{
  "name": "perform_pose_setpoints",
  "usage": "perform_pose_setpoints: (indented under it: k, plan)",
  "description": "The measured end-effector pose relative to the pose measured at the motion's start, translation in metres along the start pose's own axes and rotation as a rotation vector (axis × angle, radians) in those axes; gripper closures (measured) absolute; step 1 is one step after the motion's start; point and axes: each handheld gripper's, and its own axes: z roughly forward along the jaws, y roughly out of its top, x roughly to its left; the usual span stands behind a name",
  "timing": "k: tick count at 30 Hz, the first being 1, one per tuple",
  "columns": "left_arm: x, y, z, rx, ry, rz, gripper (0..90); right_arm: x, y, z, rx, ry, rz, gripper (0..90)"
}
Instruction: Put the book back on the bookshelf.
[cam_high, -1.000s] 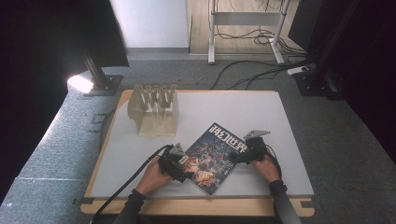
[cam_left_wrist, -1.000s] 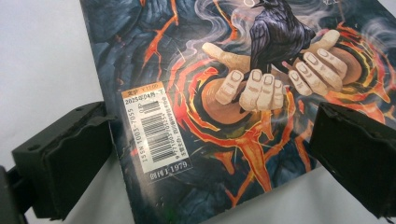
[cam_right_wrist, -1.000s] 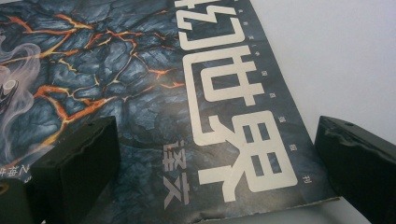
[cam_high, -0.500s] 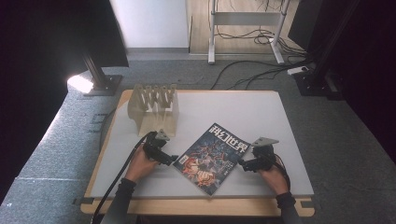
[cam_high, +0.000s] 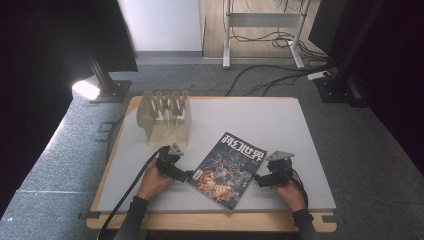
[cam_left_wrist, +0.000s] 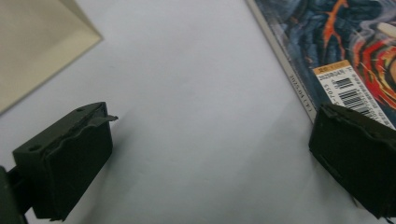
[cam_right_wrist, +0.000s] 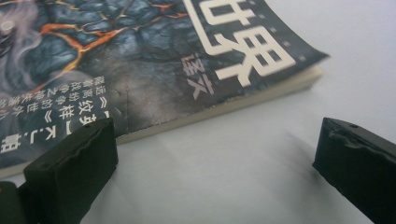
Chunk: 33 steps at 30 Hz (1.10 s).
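Magazine (cam_high: 228, 168): lies flat and closed on the table (cam_high: 280, 120), near its front edge, turned askew.
Rack (cam_high: 165, 116): stands empty toward the table's back-left corner.
Left gripper (cam_high: 186, 175): jaws spread apart, holding nothing, at the magazine's left edge.
Right gripper (cam_high: 258, 179): jaws apart, empty, beside its right edge.
Progress: nothing gripped yet; any lifting or racking appears left to do.

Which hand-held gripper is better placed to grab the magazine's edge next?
Probably the right hand-held gripper. Its open jaws face the magazine along the page edge, one jaw overlapping the cover. The left hand-held gripper, also open, has one jaw at the barcode corner by the spine, the rest over bare table.
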Motion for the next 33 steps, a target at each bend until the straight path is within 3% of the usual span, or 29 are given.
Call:
perform_pose_setpoints:
  k: [9,14,33]
  plan:
    - [-0.024,-0.004,-0.004,-0.002,-0.027,0.053,0.0,-0.013,0.009,0.008,0.023,-0.01,0.032,0.0]
    - [-0.035,-0.004,-0.003,-0.003,-0.067,0.069,0.0,-0.021,0.016,0.016,0.026,-0.02,0.054,0.0]
    - [-0.06,0.001,0.005,-0.032,-0.154,0.166,0.0,-0.034,0.055,0.05,0.06,-0.056,0.082,0.0]
